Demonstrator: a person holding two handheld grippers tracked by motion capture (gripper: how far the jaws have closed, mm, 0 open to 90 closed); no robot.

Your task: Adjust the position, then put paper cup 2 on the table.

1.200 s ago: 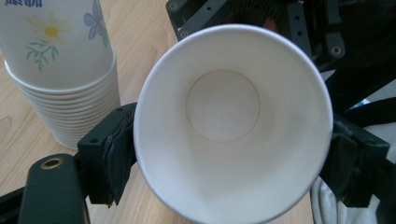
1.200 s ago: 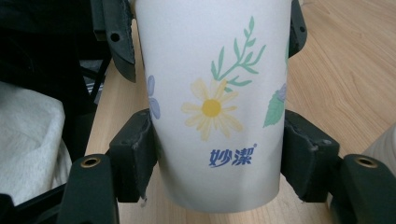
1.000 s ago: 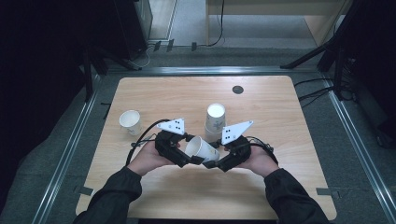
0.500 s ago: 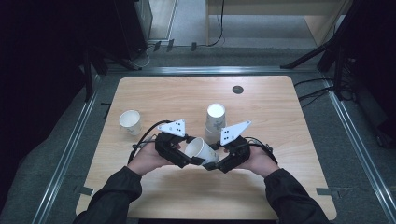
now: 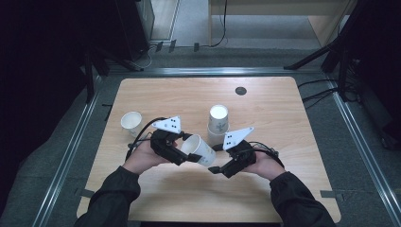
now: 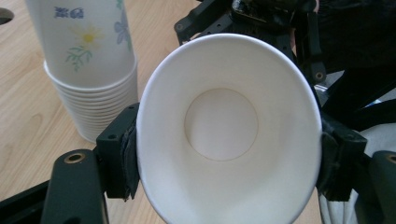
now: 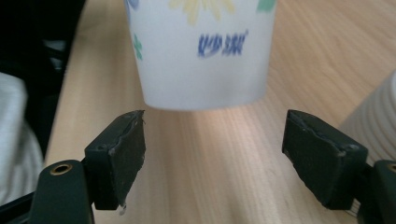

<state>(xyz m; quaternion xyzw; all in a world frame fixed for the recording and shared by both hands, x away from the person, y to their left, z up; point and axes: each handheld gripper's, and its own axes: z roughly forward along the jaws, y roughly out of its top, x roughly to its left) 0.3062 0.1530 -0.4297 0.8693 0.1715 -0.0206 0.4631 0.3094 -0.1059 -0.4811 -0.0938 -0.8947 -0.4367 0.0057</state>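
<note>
The left tool pinches the paper cup by its rim; the right tool, spread, shows the cup's printed base.

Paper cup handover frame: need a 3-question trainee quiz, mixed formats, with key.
1. True or false: the left gripper is shut on the paper cup, squeezing its rim out of round.
2. Multiple choice: the right gripper is a) shut on the cup's base, b) open with the base just beyond its jaws, c) holding the stack of cups.
3. Fill in: a single cup stands upright near the table's ____ edge in the high view.

Key: 1 true; 2 b; 3 left.
</note>
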